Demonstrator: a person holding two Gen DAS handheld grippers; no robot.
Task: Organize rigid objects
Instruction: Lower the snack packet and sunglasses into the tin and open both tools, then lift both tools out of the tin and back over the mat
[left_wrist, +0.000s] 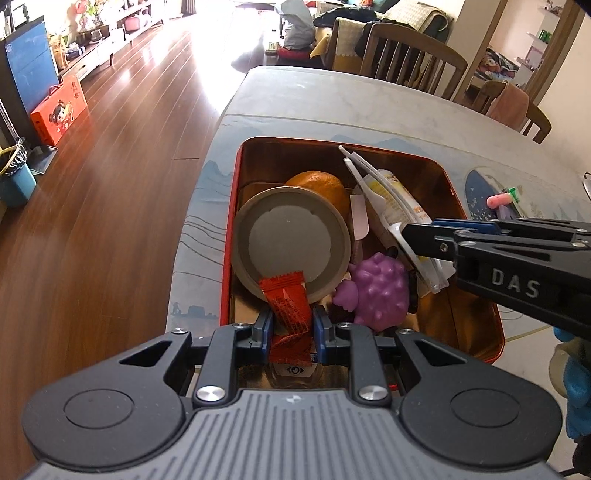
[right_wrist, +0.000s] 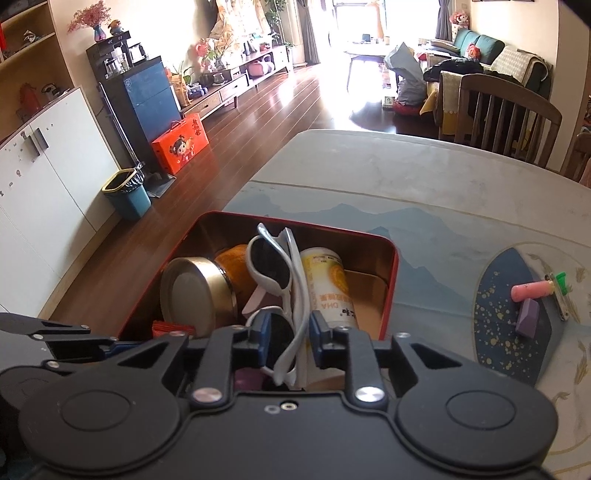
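Inside red tin (left_wrist: 236, 221), crinkled red sachet (left_wrist: 288, 314) with printed text

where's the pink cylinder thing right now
The small pink cylinder lies on the table outside the red metal tin, to its right in the right wrist view, beside a purple block.

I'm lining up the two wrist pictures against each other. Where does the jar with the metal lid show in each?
Left wrist: jar at centre, lid facing the camera, left side of the red tin.
Right wrist: jar lower left, lying sideways.
Shared landmark: orange behind it.
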